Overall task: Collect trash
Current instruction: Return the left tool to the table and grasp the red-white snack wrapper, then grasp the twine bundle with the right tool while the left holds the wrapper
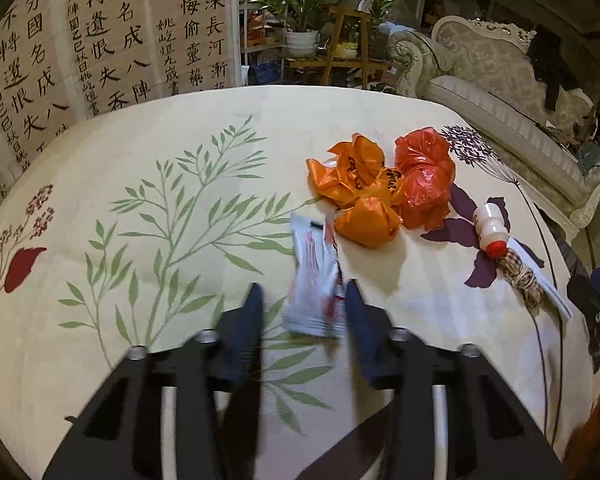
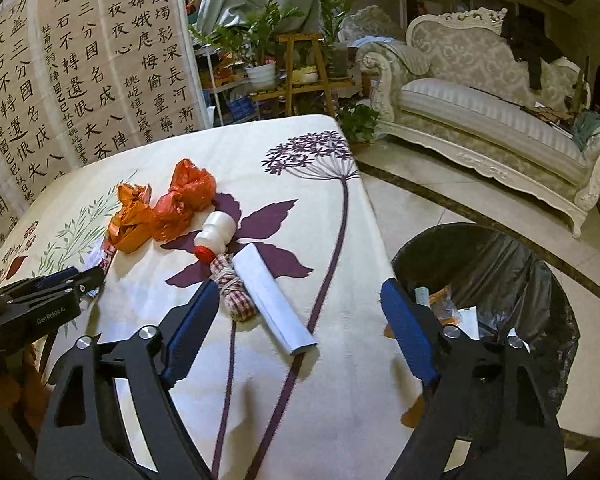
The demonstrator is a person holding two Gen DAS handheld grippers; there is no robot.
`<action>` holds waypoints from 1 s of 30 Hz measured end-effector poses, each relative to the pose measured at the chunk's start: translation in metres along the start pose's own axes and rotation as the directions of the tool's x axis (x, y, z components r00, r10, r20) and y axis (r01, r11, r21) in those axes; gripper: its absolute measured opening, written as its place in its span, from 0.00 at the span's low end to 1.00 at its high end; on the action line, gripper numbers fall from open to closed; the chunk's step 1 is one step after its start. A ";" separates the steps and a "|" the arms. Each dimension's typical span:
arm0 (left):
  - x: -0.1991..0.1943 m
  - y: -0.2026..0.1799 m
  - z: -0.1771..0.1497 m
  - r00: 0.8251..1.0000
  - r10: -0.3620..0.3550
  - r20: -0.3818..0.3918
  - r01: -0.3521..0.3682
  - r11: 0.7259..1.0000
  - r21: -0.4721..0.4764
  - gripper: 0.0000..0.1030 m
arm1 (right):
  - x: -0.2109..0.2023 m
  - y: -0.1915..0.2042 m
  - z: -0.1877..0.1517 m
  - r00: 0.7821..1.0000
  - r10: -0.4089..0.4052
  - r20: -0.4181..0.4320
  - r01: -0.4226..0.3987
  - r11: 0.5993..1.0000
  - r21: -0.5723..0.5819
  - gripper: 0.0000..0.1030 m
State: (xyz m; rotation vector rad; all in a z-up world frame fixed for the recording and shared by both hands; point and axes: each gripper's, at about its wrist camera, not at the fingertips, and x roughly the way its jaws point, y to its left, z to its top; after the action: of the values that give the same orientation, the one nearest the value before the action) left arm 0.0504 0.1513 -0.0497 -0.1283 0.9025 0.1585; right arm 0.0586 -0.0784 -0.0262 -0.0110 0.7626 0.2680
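A white and red wrapper (image 1: 314,286) lies on the floral tablecloth (image 1: 160,208) between the fingers of my left gripper (image 1: 304,290). The right finger touches its edge, a gap shows at the left finger, and the jaws are open. Beyond it sit a crumpled orange bag (image 1: 356,188), a red bag (image 1: 424,176) and a small white bottle with a red cap (image 1: 490,228). My right gripper (image 2: 300,292) stands wide open over a white paper roll (image 2: 272,296) and a checked cloth bundle (image 2: 232,296), gripping neither. Its right finger (image 2: 400,312) hangs past the table's edge.
A bin with a black liner (image 2: 520,280) stands on the floor by the table's right edge, with scraps inside. An ornate sofa (image 2: 480,112) lies beyond it. Potted plants (image 2: 260,40) and a calligraphy screen (image 2: 80,60) stand behind the table.
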 end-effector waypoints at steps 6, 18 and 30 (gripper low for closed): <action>-0.005 0.009 -0.004 1.000 -0.030 0.004 0.030 1.000 0.000 0.24 | 0.010 0.004 0.001 0.999 0.010 -0.038 -0.009 1.000 0.001 0.61; -0.019 0.020 -0.012 0.998 -0.064 0.014 0.064 0.998 -0.017 0.23 | 0.012 0.038 0.003 0.992 0.115 -0.059 -0.119 0.991 -0.060 0.38; -0.025 0.033 -0.024 0.996 -0.093 0.003 0.093 0.995 -0.029 0.23 | 0.016 0.058 0.000 0.977 0.183 -0.109 -0.192 0.979 -0.075 0.37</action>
State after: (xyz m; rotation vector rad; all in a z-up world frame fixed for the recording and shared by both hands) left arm 0.0105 0.1777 -0.0456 -0.1970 0.8906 0.0854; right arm 0.0553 -0.0191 -0.0324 -0.0333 0.8546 0.4826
